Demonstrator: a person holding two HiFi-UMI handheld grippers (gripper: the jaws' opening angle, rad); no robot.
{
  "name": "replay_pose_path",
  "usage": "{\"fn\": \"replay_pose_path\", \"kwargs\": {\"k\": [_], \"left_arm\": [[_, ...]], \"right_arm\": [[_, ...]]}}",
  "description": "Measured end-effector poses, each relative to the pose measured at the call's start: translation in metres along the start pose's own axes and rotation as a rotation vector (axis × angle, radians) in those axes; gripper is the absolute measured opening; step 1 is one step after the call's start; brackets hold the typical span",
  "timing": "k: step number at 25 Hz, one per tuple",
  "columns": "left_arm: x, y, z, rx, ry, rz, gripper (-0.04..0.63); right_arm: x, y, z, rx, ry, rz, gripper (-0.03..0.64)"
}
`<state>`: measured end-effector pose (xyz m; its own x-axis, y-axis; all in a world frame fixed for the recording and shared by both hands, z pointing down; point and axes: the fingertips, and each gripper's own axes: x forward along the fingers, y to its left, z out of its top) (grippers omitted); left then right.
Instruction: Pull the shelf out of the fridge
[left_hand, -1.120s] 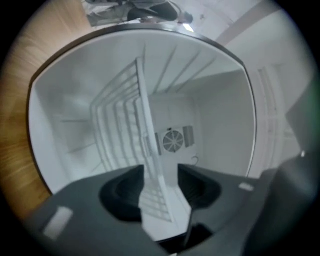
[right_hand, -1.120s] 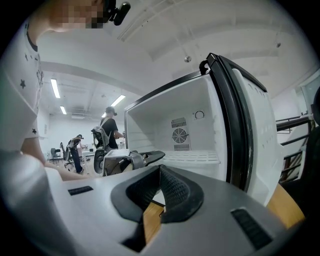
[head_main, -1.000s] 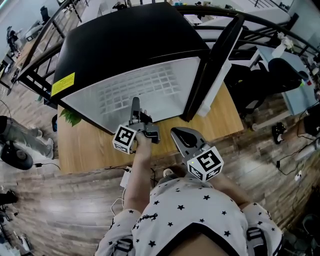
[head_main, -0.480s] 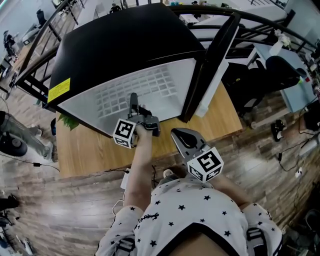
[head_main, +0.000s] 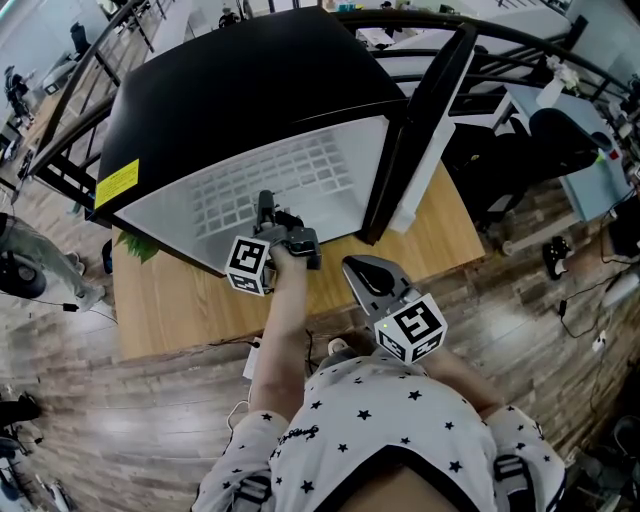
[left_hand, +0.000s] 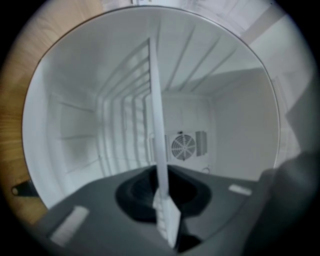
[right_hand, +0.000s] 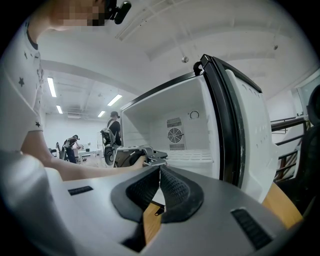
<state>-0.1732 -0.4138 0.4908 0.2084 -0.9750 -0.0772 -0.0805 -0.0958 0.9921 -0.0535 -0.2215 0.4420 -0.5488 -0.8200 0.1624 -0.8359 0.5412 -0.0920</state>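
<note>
Place: open-plan lab hall
Lighting: ceiling strip lights (right_hand: 51, 86)
Background: people (right_hand: 114, 131) among desks
Floor: wood planks (head_main: 150, 420)
Furniture: black metal frame (head_main: 60, 90), office chair (head_main: 560, 140)

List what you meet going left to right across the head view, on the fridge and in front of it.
yellow label → left gripper, whose jaws have just been closing on the wire shelf → right gripper, shut and empty. The fridge door overlaps the right gripper, so it is left out.

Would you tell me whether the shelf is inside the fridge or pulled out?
Inside the fridge: the head view shows the wire shelf lying within the white cavity, with no part of it past the opening.
</note>
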Motion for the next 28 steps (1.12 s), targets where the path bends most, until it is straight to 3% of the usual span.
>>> {"fn": "replay_pose_path", "kwargs": {"k": [13, 28], "left_arm": [[-0.001, 0.001, 0.001, -0.064, -0.033, 0.032, 0.031], [-0.022, 0.0, -0.006, -0.065, -0.057, 0.045, 0.031]], "right_arm": [[-0.014, 0.002, -0.002, -0.001, -0.002, -0.012, 0.021], [-0.033, 0.0, -0.005, 0.005, -0.011, -0.001, 0.021]]}}
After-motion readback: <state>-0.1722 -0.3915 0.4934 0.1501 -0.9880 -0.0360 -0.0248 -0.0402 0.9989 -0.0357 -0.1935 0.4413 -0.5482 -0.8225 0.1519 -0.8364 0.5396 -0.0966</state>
